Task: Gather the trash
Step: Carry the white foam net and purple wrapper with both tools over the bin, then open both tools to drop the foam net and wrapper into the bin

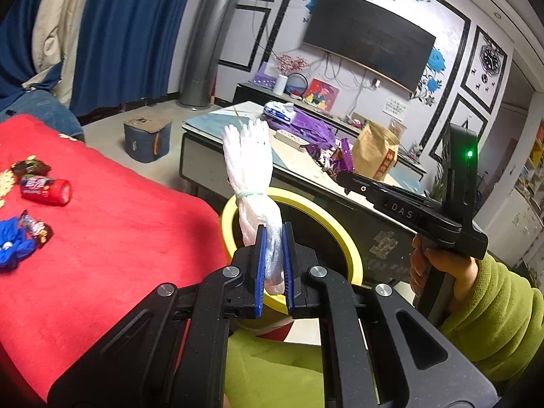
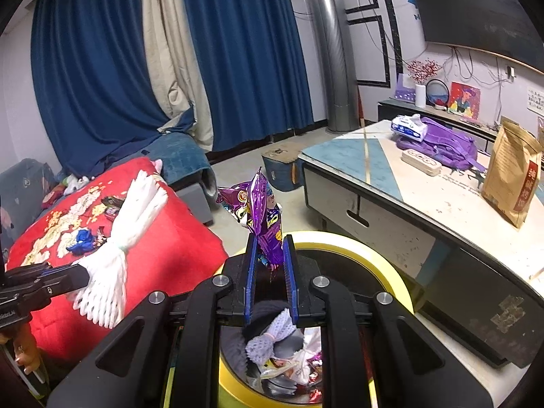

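Both claws grip trash over the yellow-rimmed bin [image 2: 380, 258]: my left claw [image 1: 272, 265] pinches a white foam net [image 1: 250, 159], my right claw [image 2: 270, 268] a purple wrapper [image 2: 261, 217]. Bin contents at 6 o'clock are half hidden. At 9 o'clock, a red bed [image 1: 112, 238] carries one red can [image 1: 46, 189] and wrappers I can't count.

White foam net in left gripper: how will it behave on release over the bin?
The white foam net stands upright unsupported, so probably light and springy. The left gripper squashes it thin, so it's likely to rebound. It may drift off the yellow bin.
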`<state>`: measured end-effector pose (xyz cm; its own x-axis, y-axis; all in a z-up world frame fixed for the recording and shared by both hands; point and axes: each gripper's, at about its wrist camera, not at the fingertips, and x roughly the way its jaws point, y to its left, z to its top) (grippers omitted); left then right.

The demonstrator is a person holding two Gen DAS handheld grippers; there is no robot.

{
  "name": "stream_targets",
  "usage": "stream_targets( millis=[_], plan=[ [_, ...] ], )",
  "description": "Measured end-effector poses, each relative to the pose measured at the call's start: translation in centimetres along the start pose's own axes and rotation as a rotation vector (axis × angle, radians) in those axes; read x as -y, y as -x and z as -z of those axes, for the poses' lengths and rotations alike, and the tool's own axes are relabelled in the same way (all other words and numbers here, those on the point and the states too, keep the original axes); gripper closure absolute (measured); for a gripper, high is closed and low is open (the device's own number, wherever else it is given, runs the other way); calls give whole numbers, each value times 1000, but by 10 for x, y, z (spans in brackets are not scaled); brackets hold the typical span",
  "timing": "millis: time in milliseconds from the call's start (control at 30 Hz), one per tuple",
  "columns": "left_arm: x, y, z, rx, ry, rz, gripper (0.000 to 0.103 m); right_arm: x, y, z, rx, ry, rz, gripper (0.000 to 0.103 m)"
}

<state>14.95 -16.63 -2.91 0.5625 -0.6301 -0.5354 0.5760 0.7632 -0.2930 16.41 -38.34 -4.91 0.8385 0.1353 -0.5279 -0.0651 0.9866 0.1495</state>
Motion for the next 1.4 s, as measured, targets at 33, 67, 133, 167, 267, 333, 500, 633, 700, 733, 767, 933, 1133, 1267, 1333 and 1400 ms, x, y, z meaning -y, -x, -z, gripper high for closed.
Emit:
stream_targets(
  millis=[33,67,133,167,267,333,500,633,700,733,767,933,1133,1267,1333,1400],
  plan=[
    [1,-4,-1,-4,-5,3,98,2,-1,2,-7,-3,7,88],
    [2,-7,-3,-8,-9,5,98,3,-1,3,-9,-4,15,88],
    [5,-16,-5,-19,-15,11,98,6,-3,5,-17,-2,29,88],
    [6,-19,-5,-24,-16,15,98,8,-3,6,-21,-6,35,88],
    [11,-30,-5,-38,-33,19,98,13,-5,9,-30,-20,46,88],
    [14,-37,-6,-46,-39,25,98,19,-6,10,-40,-33,56,88],
    [16,-48,-5,-60,-53,33,98,30,-13,18,-73,-63,80,88],
    [17,-60,-7,-78,-52,38,98,37,-17,23,-96,-87,90,88],
    [17,-64,-6,-86,-53,40,98,39,-19,24,-101,-91,95,88],
    [17,-66,-6,-91,-54,40,98,39,-19,25,-103,-93,96,88],
    [19,-68,-6,-94,-54,39,98,40,-20,25,-103,-95,96,88],
    [20,-78,-5,-121,-58,44,98,43,-22,27,-113,-108,95,88],
    [23,-92,-4,-151,-65,47,98,48,-24,26,-117,-120,101,87],
    [24,-96,-2,-161,-69,45,98,48,-25,28,-121,-125,104,87],
    [24,-96,0,-162,-66,42,98,48,-25,27,-122,-125,104,87],
    [23,-97,-1,-161,-65,43,96,48,-25,28,-123,-128,105,87]
  ],
)
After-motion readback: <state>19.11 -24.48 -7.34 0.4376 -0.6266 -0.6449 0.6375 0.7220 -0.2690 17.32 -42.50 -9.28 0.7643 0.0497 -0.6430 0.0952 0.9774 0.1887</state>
